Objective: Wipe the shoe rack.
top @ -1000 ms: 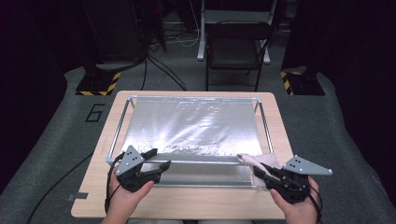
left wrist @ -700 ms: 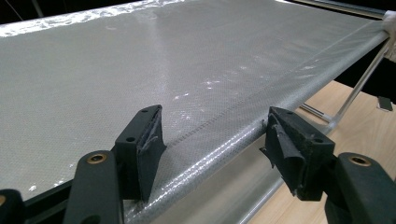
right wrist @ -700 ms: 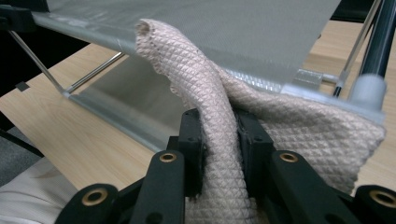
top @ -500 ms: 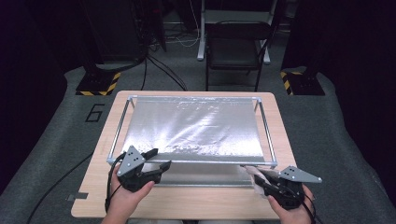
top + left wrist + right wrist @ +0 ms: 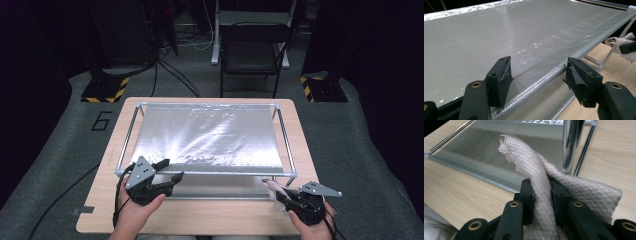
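Note:
A metal-framed rack [image 5: 286, 145] with a shiny silver mesh sheet [image 5: 210, 135] stands on the wooden table [image 5: 200, 216]. My left gripper [image 5: 172, 169] is open at the sheet's front left edge. In the left gripper view its jaws [image 5: 539, 75] straddle the sheet's hemmed edge [image 5: 544, 80] without pressing on it. My right gripper [image 5: 280, 192] is low by the rack's front right corner, shut on a beige quilted cloth [image 5: 274, 186]. The right gripper view shows the cloth [image 5: 536, 170] pinched between the pads [image 5: 541, 192], its loose end flopping forward. The same cloth [image 5: 616, 40] appears at the right of the left gripper view.
A chrome leg [image 5: 571, 145] of the rack stands just beyond the cloth, with a thin rod [image 5: 584, 147] beside it. A lower silver sheet [image 5: 486, 145] lies under the rack. A black chair [image 5: 252, 50] and cables sit on the floor beyond the table.
My right hand has sunk toward the table with the cloth, from the level of the sheet's front edge to the rack's front right leg. The left gripper has stayed put.

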Motion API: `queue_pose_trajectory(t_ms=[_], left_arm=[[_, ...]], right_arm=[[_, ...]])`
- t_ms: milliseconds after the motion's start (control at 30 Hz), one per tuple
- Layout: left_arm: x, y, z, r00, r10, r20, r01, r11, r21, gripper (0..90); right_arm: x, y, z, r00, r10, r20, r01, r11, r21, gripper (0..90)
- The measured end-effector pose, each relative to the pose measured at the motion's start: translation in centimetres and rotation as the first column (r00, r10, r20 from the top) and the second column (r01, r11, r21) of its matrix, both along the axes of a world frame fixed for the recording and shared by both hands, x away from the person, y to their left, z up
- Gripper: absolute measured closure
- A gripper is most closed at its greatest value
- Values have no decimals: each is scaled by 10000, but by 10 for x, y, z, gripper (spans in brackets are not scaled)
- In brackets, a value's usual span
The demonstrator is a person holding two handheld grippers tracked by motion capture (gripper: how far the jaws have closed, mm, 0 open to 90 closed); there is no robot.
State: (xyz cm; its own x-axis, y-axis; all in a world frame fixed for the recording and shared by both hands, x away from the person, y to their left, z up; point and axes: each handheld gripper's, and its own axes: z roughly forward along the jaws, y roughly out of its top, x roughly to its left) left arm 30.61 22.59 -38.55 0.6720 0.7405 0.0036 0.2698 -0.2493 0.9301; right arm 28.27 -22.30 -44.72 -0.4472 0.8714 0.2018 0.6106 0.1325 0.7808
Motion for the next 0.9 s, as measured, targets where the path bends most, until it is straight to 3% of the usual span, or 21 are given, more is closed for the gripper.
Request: queue_pose_trajectory(t_ms=[267, 367, 900], left_arm=[[0, 0, 0, 10000, 11, 0, -11, 10000, -4, 372], [0, 0, 0, 10000, 9, -4, -9, 10000, 1, 372], [1, -1, 0, 10000, -3, 5, 3, 10000, 28, 376]], right_arm=[[-11, -6, 30, 9976, -93, 691, 89, 9999, 70, 744], [-12, -9, 34, 9970, -117, 767, 116, 9999, 14, 744], [1, -9, -15, 9989, -330, -335, 324, 9993, -181, 744]])
